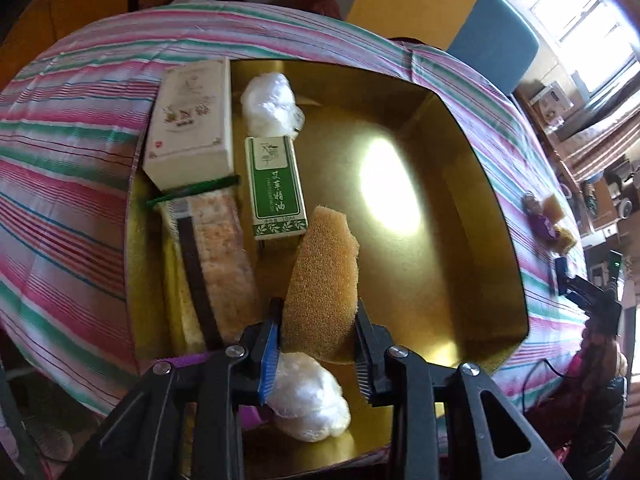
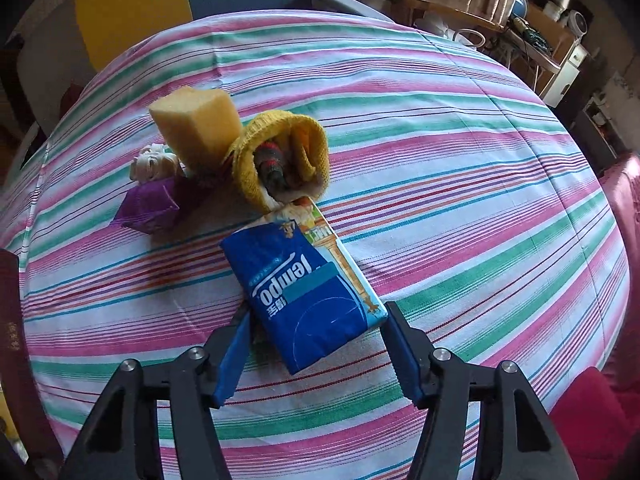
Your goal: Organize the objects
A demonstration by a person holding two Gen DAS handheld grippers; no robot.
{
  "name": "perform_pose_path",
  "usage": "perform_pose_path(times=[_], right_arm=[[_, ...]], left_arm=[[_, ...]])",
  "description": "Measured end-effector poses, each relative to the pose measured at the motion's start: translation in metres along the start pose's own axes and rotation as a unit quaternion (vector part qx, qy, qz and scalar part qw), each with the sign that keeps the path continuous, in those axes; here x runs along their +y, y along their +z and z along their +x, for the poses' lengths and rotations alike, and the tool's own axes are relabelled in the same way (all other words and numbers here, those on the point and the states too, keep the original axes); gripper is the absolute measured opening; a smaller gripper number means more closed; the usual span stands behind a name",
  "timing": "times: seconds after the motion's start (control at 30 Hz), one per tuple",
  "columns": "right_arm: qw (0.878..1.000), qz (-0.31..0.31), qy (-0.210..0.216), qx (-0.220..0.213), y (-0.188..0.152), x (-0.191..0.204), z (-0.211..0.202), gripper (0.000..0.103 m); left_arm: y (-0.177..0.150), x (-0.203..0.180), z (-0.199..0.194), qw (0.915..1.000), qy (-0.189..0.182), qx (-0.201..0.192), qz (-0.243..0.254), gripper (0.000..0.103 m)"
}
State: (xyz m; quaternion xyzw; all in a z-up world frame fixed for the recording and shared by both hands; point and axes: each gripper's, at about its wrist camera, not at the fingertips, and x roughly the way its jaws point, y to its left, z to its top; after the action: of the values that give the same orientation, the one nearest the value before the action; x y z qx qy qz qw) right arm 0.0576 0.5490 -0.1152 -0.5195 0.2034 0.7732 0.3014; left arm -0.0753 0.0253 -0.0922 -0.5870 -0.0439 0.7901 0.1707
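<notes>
Left hand-held gripper (image 1: pixel 318 310) is clamped on the near end of a tan sponge (image 1: pixel 322 280), coarse-pored and wedge-shaped, which stands tilted inside the gold tray (image 1: pixel 460 216), a shallow glossy box with cut corners and a bright glare patch on its floor. Against the tray's left wall: a cream carton (image 1: pixel 190 118) with small printed flowers at the far end, and nearer, a long speckled pinkish block (image 1: pixel 224 260) with a dark strap along it and a thin green band (image 1: pixel 192 192) across its far end. Beside the cream carton, toward the tray's middle, lies a green-and-white carton (image 1: pixel 276 188) with Chinese print; beyond it a crumpled clear-plastic wad (image 1: pixel 270 104). A second white wad (image 1: pixel 308 396) lies at the tray's near edge, just under the gripper's fingers. The tray sits on a bench covered by a cloth (image 2: pixel 440 160) striped pink, green and white. Right hand-held gripper (image 2: pixel 316 326) is at medium width, its blue pads set on either side of a blue Tempo tissue pack (image 2: pixel 304 292), soft and rectangular, lying flat on the cloth; whether the pads press on it I cannot tell. Beyond the pack: a yellow knitted roll (image 2: pixel 280 152), a yellow foam block (image 2: pixel 200 124), a purple packet (image 2: pixel 150 204), and a pale ribbon bundle (image 2: pixel 154 164), all clustered and touching.
</notes>
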Motion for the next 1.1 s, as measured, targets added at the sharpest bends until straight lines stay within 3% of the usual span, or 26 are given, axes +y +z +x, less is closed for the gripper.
perform_pose_path(times=[0.3,0.67,0.9,1.1], right_arm=[[0.999,-0.003,0.040,0.003,0.004,0.002,0.001,0.063],[0.994,-0.035,0.104,0.020,-0.010,0.024,-0.015,0.063],[0.986,-0.104,0.134,-0.001,-0.042,0.083,-0.058,0.063],[0.967,-0.172,0.185,-0.016,-0.060,0.165,-0.096,0.063]], left_arm=[[-0.008,0.007,-0.004,0.9998,-0.002,-0.005,-0.020,0.041],[-0.009,0.018,-0.038,0.9983,-0.001,-0.053,-0.024,0.043],[-0.008,0.019,-0.053,0.9960,0.004,-0.089,-0.008,0.043],[-0.012,0.025,-0.059,0.9947,0.004,-0.102,-0.009,0.043]])
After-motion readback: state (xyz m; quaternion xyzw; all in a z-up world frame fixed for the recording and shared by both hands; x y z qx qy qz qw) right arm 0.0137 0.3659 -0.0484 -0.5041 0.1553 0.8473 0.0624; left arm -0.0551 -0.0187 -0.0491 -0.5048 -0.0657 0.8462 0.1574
